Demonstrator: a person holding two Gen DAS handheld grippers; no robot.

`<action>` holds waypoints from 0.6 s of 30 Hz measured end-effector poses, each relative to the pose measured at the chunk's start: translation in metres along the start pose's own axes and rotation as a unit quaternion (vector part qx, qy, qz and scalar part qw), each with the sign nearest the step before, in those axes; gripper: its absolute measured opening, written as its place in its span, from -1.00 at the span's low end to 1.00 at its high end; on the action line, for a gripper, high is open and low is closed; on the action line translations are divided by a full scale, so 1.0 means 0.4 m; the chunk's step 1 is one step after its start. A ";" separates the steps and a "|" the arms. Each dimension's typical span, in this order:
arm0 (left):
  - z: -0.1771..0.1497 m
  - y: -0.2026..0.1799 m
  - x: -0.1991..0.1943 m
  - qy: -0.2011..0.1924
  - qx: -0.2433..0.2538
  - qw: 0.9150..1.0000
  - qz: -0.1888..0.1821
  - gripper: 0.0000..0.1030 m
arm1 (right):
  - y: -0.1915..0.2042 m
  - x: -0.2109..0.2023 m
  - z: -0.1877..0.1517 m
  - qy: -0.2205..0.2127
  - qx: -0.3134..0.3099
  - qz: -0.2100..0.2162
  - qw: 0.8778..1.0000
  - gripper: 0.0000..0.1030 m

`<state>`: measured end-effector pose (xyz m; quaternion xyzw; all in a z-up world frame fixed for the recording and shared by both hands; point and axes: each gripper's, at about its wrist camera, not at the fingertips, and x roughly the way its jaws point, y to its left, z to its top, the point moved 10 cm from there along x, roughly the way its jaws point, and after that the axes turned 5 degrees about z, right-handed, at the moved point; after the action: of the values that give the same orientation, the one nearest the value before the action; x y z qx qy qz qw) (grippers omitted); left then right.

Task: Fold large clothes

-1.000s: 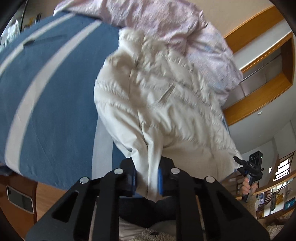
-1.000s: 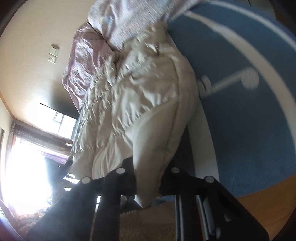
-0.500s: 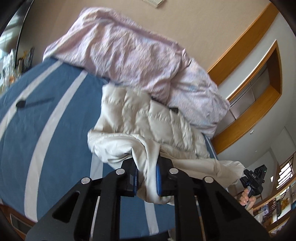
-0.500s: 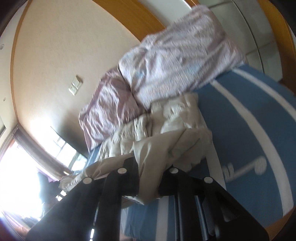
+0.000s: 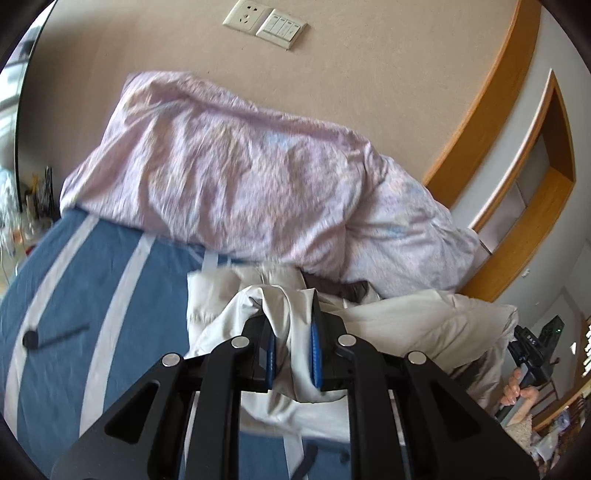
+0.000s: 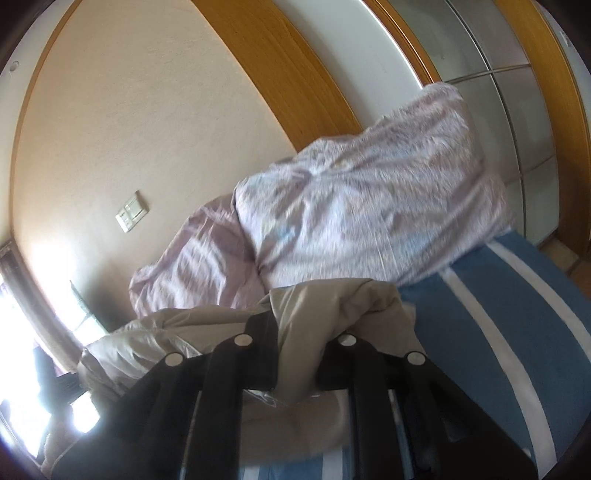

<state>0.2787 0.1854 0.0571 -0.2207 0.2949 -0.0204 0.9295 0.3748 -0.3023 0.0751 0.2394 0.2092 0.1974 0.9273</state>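
Note:
A cream quilted puffer jacket (image 5: 424, 317) lies bunched on the blue bedspread with white stripes (image 5: 74, 295). My left gripper (image 5: 293, 325) is shut on a fold of the jacket's edge, which hangs between its blue pads. My right gripper (image 6: 295, 332) is shut on another fold of the same jacket (image 6: 332, 306), lifted off the bedspread (image 6: 498, 314). The right gripper and the hand that holds it also show at the far right of the left wrist view (image 5: 532, 350). The jacket spans between the two grippers.
A crumpled pink duvet (image 5: 240, 177) is piled at the head of the bed against the beige wall, also in the right wrist view (image 6: 369, 192). A wall socket and switch (image 5: 264, 22) sit above it. Wooden-framed wardrobe panels (image 6: 509, 92) stand beside the bed.
Both grippers carried the jacket's held edge up and forward toward the duvet, doubling the jacket over itself. The views tilted from the bed up to the wall. Both grips held.

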 end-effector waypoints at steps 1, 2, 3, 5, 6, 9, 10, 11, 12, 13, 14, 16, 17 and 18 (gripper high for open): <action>0.018 -0.002 0.023 -0.002 0.000 1.000 0.003 -0.74 | -0.003 0.025 0.009 -0.002 -0.002 -0.006 1.000 -0.73; 0.030 -0.001 0.042 -0.002 -0.001 1.000 0.006 -0.74 | -0.013 0.064 0.018 -0.003 -0.002 -0.015 1.000 -0.73; 0.042 0.004 0.073 -0.002 -0.003 1.000 0.011 -0.73 | -0.018 0.087 0.019 -0.002 -0.004 -0.022 1.000 -0.72; 0.053 0.015 0.125 0.003 -0.006 1.000 0.020 -0.74 | -0.045 0.157 0.017 0.005 -0.002 -0.045 0.999 -0.72; 0.056 0.022 0.160 0.007 -0.010 1.000 0.024 -0.73 | -0.057 0.182 0.014 0.010 -0.002 -0.054 0.998 -0.72; 0.064 0.042 0.239 0.013 -0.018 0.999 0.033 -0.73 | -0.101 0.276 -0.001 0.027 -0.005 -0.090 0.996 -0.71; 0.064 0.048 0.261 0.015 -0.021 0.999 0.035 -0.73 | -0.114 0.307 -0.007 0.032 -0.008 -0.105 0.994 -0.71; 0.064 0.058 0.291 0.017 -0.026 0.999 0.038 -0.72 | -0.128 0.336 -0.013 0.037 -0.012 -0.120 0.992 -0.70; 0.064 0.065 0.311 0.018 -0.029 0.999 0.041 -0.72 | -0.137 0.355 -0.019 0.041 -0.014 -0.129 0.991 -0.70; 0.064 0.070 0.330 0.018 -0.030 0.998 0.044 -0.71 | -0.152 0.383 -0.028 0.048 -0.015 -0.144 0.988 -0.69; 0.062 0.078 0.356 0.018 -0.031 0.998 0.048 -0.70 | -0.162 0.402 -0.035 0.052 -0.017 -0.155 0.986 -0.69; 0.058 0.089 0.393 0.017 -0.035 0.998 0.053 -0.67 | -0.188 0.443 -0.051 0.059 -0.016 -0.180 0.982 -0.67; 0.055 0.095 0.413 0.018 -0.042 0.997 0.056 -0.65 | -0.200 0.463 -0.061 0.066 -0.012 -0.189 0.980 -0.60; 0.054 0.099 0.425 0.019 -0.049 0.997 0.056 -0.58 | -0.206 0.476 -0.067 0.072 -0.008 -0.194 0.978 -0.57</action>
<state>0.4274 0.2011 -0.0358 -0.2486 0.3248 0.0424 0.9115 0.5425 -0.2705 -0.0455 0.1721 0.3162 0.0322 0.9324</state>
